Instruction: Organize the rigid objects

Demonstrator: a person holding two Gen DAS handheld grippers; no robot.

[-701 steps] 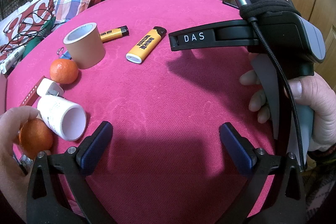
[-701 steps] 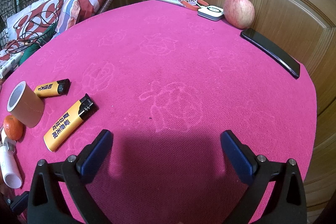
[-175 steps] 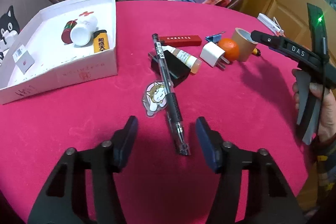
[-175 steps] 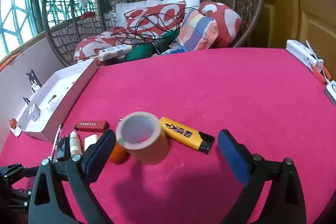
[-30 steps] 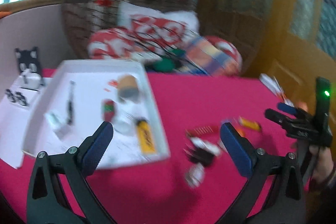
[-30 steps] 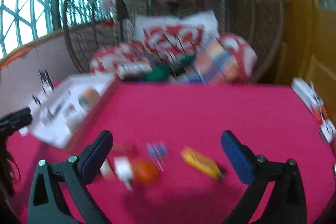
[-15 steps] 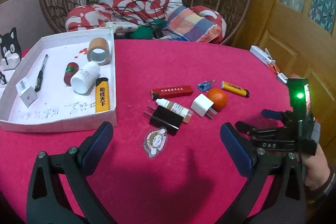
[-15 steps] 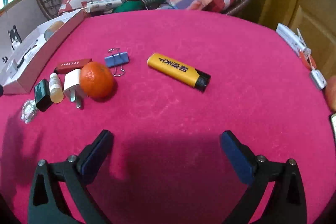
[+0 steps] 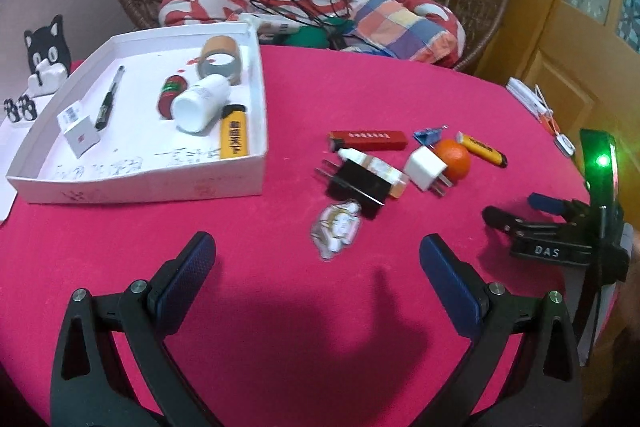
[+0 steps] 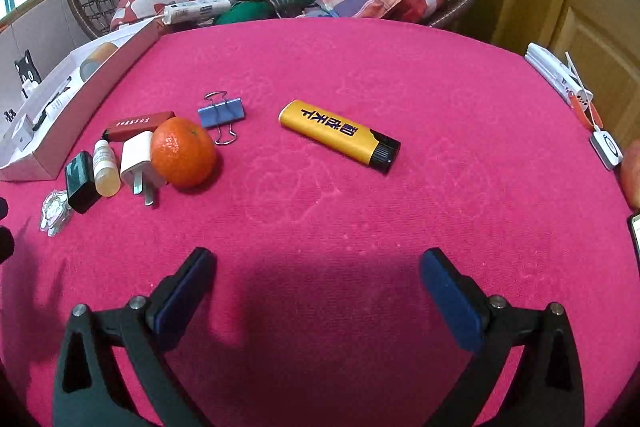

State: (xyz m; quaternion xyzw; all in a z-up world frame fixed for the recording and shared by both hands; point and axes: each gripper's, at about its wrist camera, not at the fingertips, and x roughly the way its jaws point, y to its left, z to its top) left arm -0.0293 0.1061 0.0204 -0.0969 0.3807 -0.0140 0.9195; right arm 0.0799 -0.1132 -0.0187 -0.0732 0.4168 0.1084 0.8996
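Rigid objects lie in two groups on the pink counter (image 9: 360,87), placed here relative to the white tray (image 9: 256,131). Inside the tray rest a roll of tape (image 9: 221,61) at the far wall, a white bottle (image 9: 200,103), a small red container (image 9: 170,93) touching that bottle, a yellow lighter (image 9: 234,137) near the front corner, a black pen (image 9: 109,98) and a small white box (image 9: 80,135).

Just beyond the tray's right wall, on the bare cloth, sit a red lighter (image 9: 368,140), a small dropper bottle (image 9: 374,167), a black plug (image 9: 356,187), a white plug (image 9: 426,169), a mandarin (image 10: 183,151) touching the white plug, a blue binder clip (image 10: 221,113), a sticker (image 9: 336,223), and farthest from the tray a second yellow lighter (image 10: 340,135).

The left gripper (image 9: 316,267) hangs over the counter in front of the tray, jaws released and empty. The right gripper (image 10: 316,279) hovers well to the tray's right, near the second yellow lighter, jaws spread wide and holding nothing.
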